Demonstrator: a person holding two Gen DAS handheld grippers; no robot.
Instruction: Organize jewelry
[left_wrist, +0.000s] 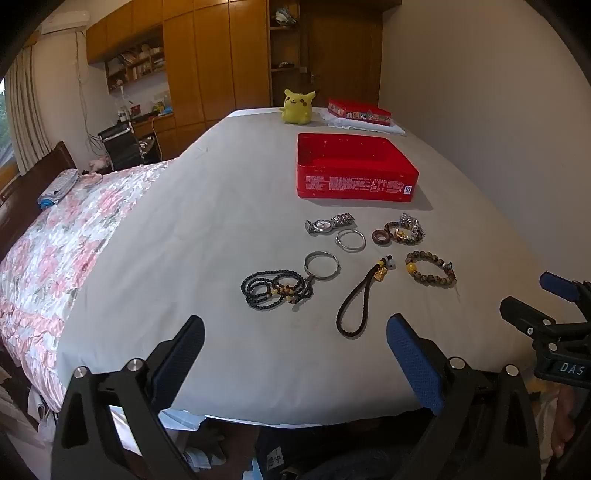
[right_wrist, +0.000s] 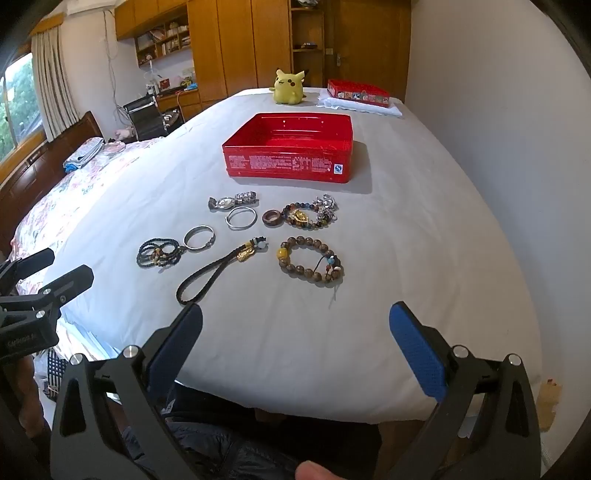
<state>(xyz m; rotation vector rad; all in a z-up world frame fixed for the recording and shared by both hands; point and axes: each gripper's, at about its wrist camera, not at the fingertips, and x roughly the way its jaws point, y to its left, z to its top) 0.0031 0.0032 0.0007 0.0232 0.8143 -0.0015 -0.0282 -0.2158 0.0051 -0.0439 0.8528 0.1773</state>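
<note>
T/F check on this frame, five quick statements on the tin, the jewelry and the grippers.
1. The red tin is open and has no jewelry in it. True.
2. The left gripper is closed on the braided cord. False: its jaws stand wide open with nothing between them, and the cord lies on the sheet.
3. The watch lies between the tin and the silver bangles. True.
4. The wooden bead bracelet is inside the tin. False: it lies on the sheet, in front of the tin.
5. The right gripper is open and holds nothing. True.
</note>
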